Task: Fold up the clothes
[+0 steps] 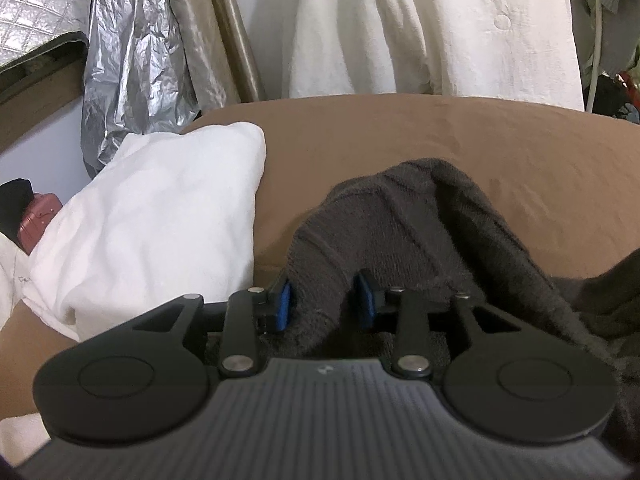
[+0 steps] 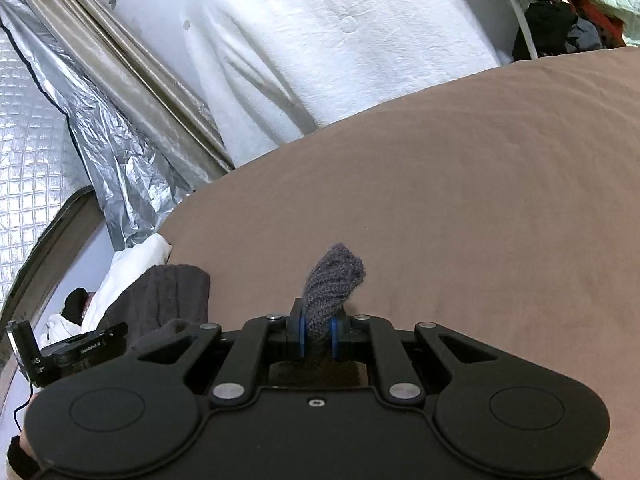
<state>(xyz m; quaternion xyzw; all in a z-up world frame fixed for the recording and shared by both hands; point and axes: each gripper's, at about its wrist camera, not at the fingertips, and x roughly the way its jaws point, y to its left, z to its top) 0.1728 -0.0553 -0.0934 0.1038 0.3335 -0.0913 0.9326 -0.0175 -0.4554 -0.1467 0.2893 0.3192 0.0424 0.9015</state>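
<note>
A dark grey knit sweater [image 1: 400, 216] lies bunched on the brown bed sheet [image 1: 400, 140]. My left gripper [image 1: 324, 302] straddles a raised fold of it. The fold sits between the blue pads [image 1: 283, 306], with a shadowed gap on the right side, so the jaws stand open around it. In the right wrist view my right gripper [image 2: 318, 336] is shut on another part of the sweater, and a knit tuft [image 2: 334, 276] sticks up past the pads. The rest of the sweater [image 2: 172, 292] trails off to the left over the sheet [image 2: 440, 200].
A white folded cloth or pillow [image 1: 160, 216] lies left of the sweater, with a small pink case [image 1: 40, 220] beyond it. Crinkled silver foil [image 1: 132, 60] and a white hanging cloth [image 1: 420, 28] back the bed. Piled clothes [image 2: 560, 28] sit at the far right.
</note>
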